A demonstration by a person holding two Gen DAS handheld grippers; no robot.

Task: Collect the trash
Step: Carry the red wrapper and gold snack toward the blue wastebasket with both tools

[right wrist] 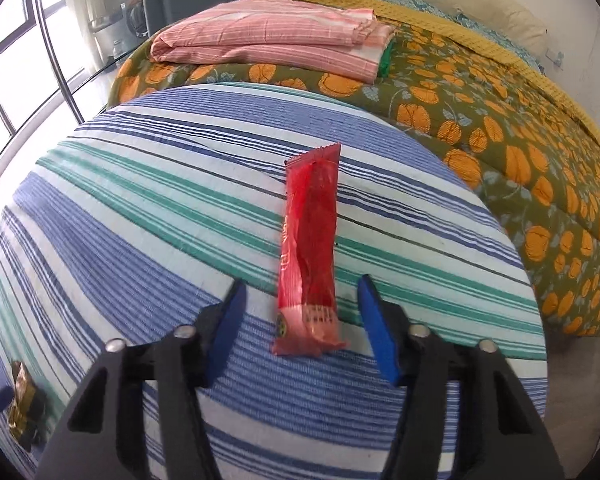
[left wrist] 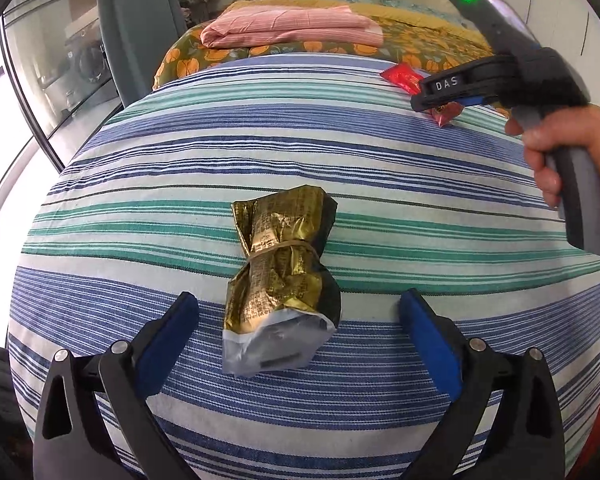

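A crumpled gold and black snack bag, bound by a rubber band, lies on the striped bed cover. My left gripper is open, its blue pads on either side of the bag's near end. A long red wrapper lies flat on the same cover. My right gripper is open, its pads flanking the wrapper's near end. In the left wrist view the right gripper hovers over the red wrapper, partly hiding it. The gold bag also shows at the right wrist view's lower left.
A folded pink striped cloth lies on an olive quilt with orange flowers behind the striped cover. Windows with metal bars stand at the left. The striped cover's edge drops off at the left and the right.
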